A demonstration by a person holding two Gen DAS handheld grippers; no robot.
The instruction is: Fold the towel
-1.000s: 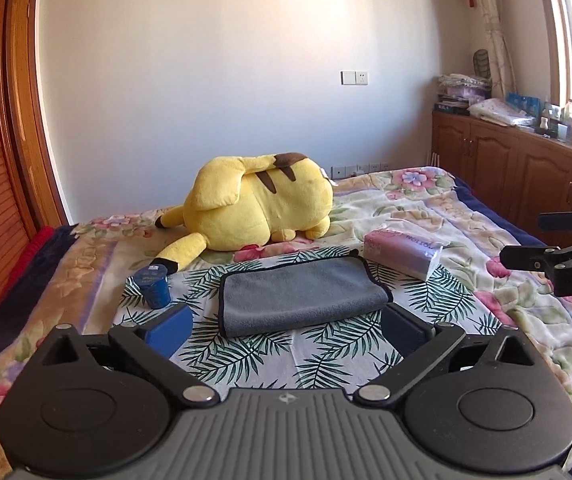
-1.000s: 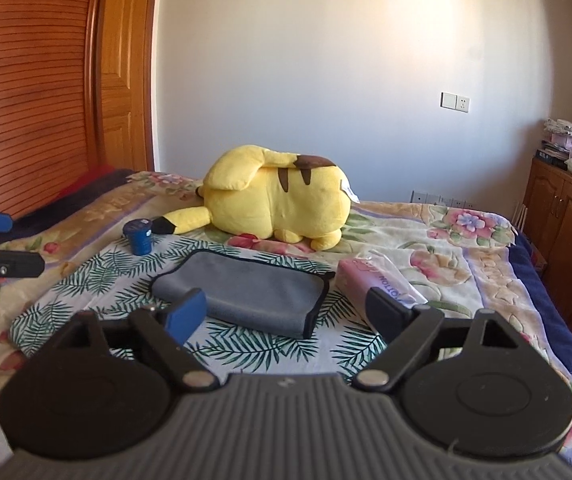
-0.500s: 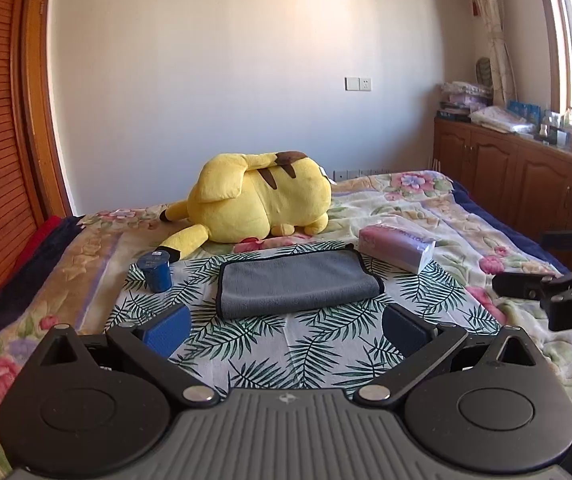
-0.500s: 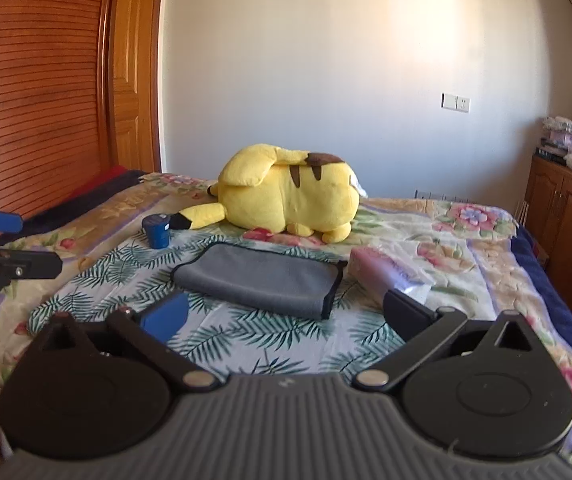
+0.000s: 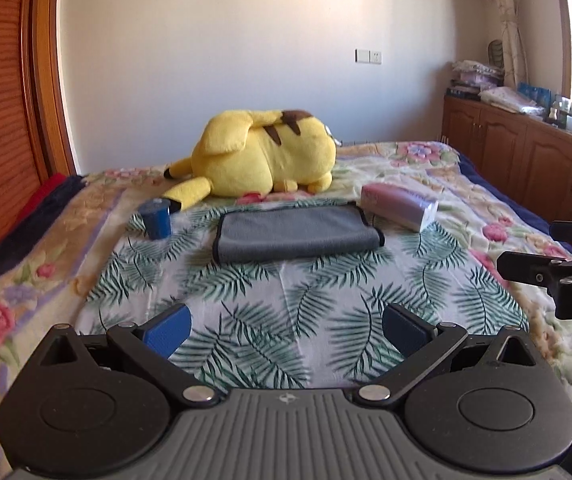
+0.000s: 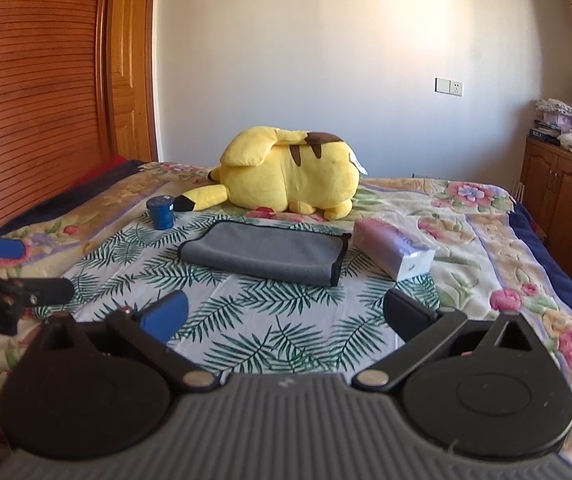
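One grey towel (image 5: 295,234) is seen lying on the bed (image 5: 313,304), ahead of and well apart from both claws, its long axis running left to right. The left claw (image 5: 286,330) is held released and empty, squarely facing the towel. The right claw (image 6: 284,314) is likewise spread and empty; neither is clearly nearer. Also counted, left to right: one blue cup (image 5: 157,220), one yellow plush toy (image 5: 262,158), one tissue pack (image 5: 399,206).
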